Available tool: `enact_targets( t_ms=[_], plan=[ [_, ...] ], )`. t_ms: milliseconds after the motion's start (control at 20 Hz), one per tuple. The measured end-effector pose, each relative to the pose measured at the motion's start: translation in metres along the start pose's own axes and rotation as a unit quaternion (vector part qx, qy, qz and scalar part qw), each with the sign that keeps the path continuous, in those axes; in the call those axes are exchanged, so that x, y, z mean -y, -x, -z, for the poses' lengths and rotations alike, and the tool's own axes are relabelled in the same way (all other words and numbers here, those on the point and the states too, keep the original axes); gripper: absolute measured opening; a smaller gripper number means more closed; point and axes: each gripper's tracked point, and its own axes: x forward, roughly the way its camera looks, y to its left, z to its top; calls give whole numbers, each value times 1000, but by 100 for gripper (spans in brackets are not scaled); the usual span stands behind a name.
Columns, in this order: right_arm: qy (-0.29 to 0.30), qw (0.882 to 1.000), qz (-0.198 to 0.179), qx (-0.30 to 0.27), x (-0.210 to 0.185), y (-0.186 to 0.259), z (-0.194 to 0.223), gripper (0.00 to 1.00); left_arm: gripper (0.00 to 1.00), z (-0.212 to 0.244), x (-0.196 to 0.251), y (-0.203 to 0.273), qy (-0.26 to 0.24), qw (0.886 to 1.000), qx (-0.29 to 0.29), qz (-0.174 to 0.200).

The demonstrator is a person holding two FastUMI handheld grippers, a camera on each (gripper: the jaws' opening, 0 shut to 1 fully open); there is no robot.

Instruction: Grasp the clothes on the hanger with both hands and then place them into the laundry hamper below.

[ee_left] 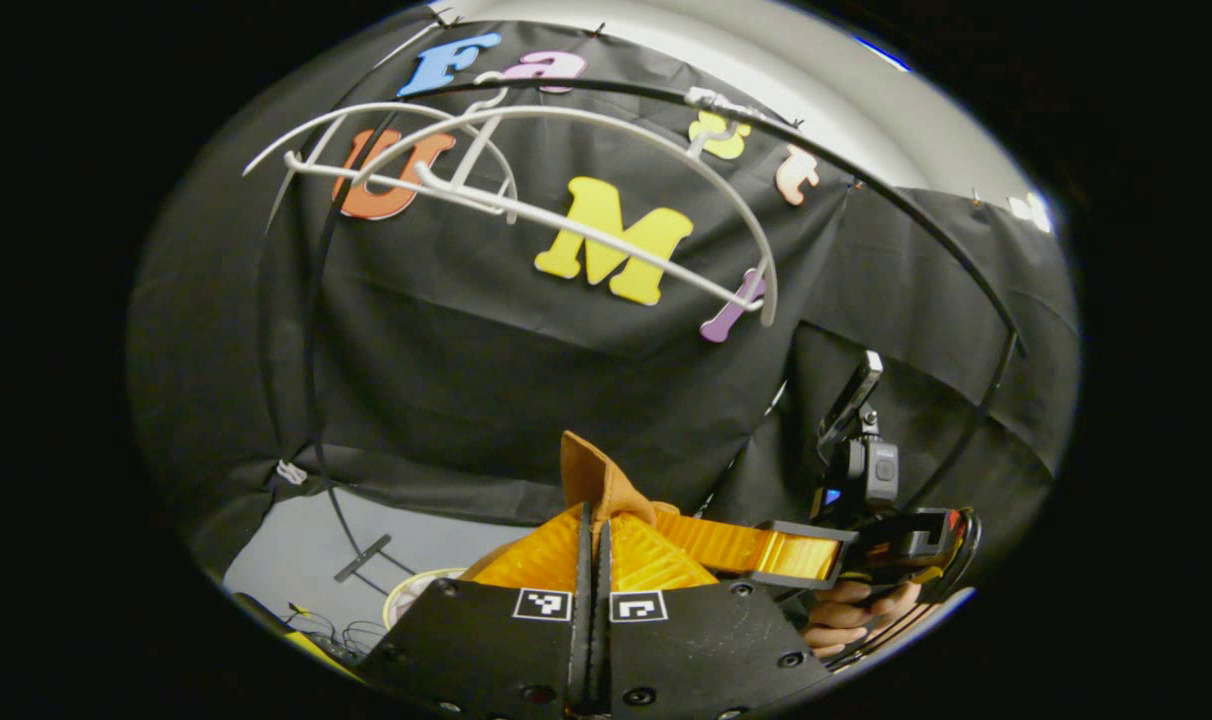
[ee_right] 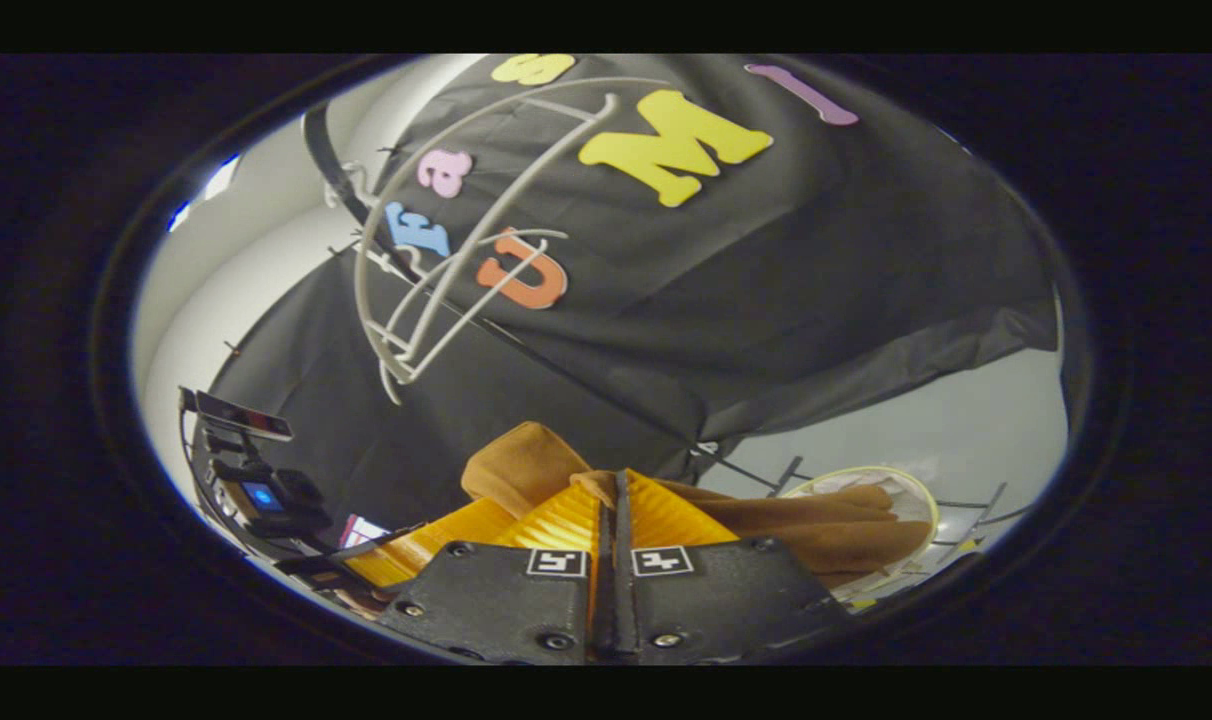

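- Up near the top of the left gripper view, two white hangers (ee_left: 526,205) hang bare from a thin black rail (ee_left: 606,88) in front of the black cloth wall.
- Low in that view, the left gripper (ee_left: 593,530) has its two fingers pressed close together, and a fold of brown cloth (ee_left: 596,478) sticks up right between them, so it is pinching the cloth.
- Off to the right side in that view sits the right gripper (ee_left: 816,557), held by a hand (ee_left: 846,612) down at the edge.
- A bit of the laundry hamper's pale round rim (ee_left: 414,590) peeks out low on the left, on the grey floor (ee_left: 296,550).
- Over in the right gripper view, the right gripper (ee_right: 611,525) also has its fingers pressed close together, with the brown cloth (ee_right: 526,462) bunched up at the tips, so it is pinching the cloth too.
- From there the cloth trails to the right and lies across the hamper (ee_right: 921,495), touching its rim.
- The hangers (ee_right: 436,270) look tilted in this view, up and to the left.
- The left gripper (ee_right: 406,552) shows low on the left, with a small camera rig above it.
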Motion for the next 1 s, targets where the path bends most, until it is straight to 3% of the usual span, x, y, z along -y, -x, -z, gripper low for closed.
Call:
enact_targets(
  t_ms=[100, 200, 250, 300, 350, 400, 500, 600, 650, 750, 800, 1000],
  plan=[
    [-9, 999, 43, -16, 27, -8, 19, 4, 0, 26, -18, -8, -7, 999, -29, -31],
    [-6, 992, 115, -46, 61, -21, 40, 4, 0, 63, -39, -18, -8, 995, -84, -58],
    [0, 986, 150, -70, 78, -22, 52, 0, 8, 84, -45, -37, -6, 991, -112, -72],
    [3, 983, 165, -82, 85, -21, 60, 0, 25, 100, -50, -39, -2, 987, -139, -83],
    [2, 982, 170, -83, 89, -20, 63, 7, 33, 112, -50, -47, 3, 985, -152, -85],
    [4, 980, 181, -81, 93, -17, 66, 21, 41, 121, -51, -49, 10, 981, -171, -93],
    [22, 973, 216, -83, 106, -11, 68, 40, 66, 141, -62, -46, 11, 973, -204, -109],
    [34, 967, 244, -67, 115, 2, 60, 47, 87, 152, -77, -40, 3, 968, -219, -120],
    [36, 964, 257, -59, 118, 10, 58, 47, 89, 155, -81, -35, -1, 967, -223, -122],
    [35, 957, 286, -44, 127, 30, 61, 70, 94, 155, -86, -27, -11, 966, -228, -125],
    [34, 953, 299, -32, 129, 40, 59, 72, 100, 153, -87, -24, -18, 966, -227, -125],
    [36, 939, 342, 24, 127, 81, 45, 76, 97, 138, -83, -17, -47, 968, -218, -116]
  ],
)
